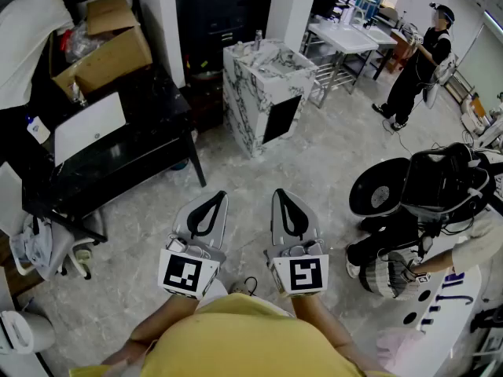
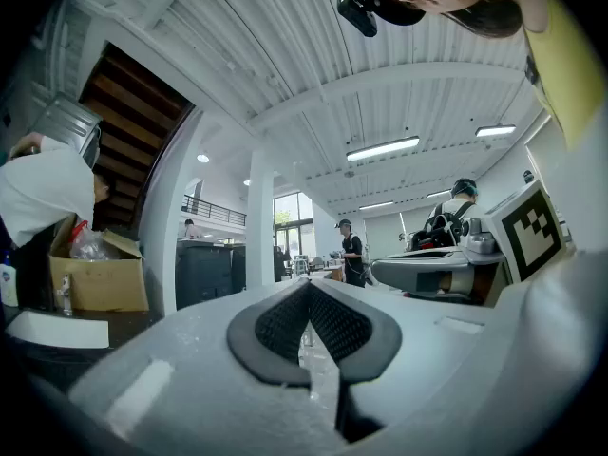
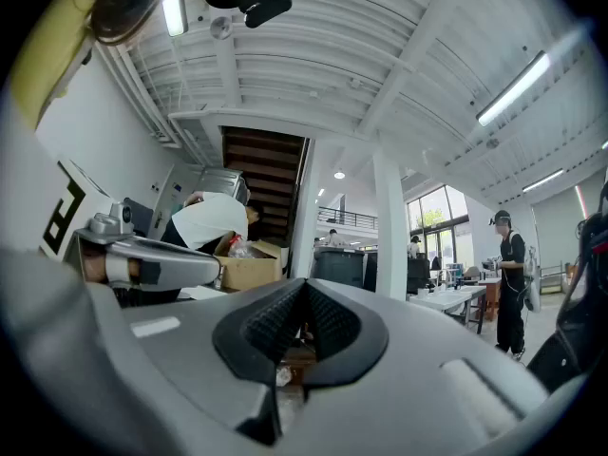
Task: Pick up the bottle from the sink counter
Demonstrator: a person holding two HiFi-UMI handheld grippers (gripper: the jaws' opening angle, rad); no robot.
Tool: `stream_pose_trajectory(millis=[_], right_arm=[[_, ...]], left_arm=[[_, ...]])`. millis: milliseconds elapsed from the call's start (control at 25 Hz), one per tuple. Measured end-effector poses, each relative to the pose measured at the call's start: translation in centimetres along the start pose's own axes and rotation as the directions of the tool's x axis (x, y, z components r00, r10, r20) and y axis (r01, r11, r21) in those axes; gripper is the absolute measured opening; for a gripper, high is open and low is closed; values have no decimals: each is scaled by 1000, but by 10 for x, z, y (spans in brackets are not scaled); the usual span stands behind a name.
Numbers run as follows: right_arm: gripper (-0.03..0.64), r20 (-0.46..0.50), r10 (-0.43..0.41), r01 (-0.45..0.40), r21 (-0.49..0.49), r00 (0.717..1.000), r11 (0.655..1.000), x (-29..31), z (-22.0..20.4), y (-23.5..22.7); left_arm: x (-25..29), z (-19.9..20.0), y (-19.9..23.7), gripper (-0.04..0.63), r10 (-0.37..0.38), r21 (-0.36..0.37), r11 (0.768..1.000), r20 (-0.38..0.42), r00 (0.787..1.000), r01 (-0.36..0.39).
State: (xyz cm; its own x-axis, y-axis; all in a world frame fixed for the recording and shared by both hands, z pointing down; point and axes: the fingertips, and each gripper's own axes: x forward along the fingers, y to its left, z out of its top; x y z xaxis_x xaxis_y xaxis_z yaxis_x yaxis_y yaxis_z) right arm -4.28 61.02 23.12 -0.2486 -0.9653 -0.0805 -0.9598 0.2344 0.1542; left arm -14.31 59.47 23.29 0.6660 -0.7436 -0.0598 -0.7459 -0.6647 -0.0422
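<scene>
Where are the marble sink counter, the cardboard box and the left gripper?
marble sink counter [image 1: 240, 104], head view, its veined left face.
cardboard box [image 1: 110, 57], head view, its brown side panel.
left gripper [image 1: 216, 199], head view, where its shut fingers meet.

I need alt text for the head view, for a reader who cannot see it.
Two hand-held grippers, left gripper and right gripper, both shut and empty, point side by side over a pale floor toward a marble-patterned sink counter. A black table with a cardboard box stands at the left.
</scene>
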Motion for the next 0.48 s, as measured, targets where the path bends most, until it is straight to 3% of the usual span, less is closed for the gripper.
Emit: stream_pose_trajectory(millis=[200,480], right_arm=[[-2,-3,13,-13,35,1000,999,15,-8,-8],[0,-9,23,-23,26,1000,999,73,-31,-17]], left_arm=[[13,-11,6,0,4,-1,1000,-14,1000,-4],[56,-35,50,0,15,-17,1000,-26,1000,-15]])
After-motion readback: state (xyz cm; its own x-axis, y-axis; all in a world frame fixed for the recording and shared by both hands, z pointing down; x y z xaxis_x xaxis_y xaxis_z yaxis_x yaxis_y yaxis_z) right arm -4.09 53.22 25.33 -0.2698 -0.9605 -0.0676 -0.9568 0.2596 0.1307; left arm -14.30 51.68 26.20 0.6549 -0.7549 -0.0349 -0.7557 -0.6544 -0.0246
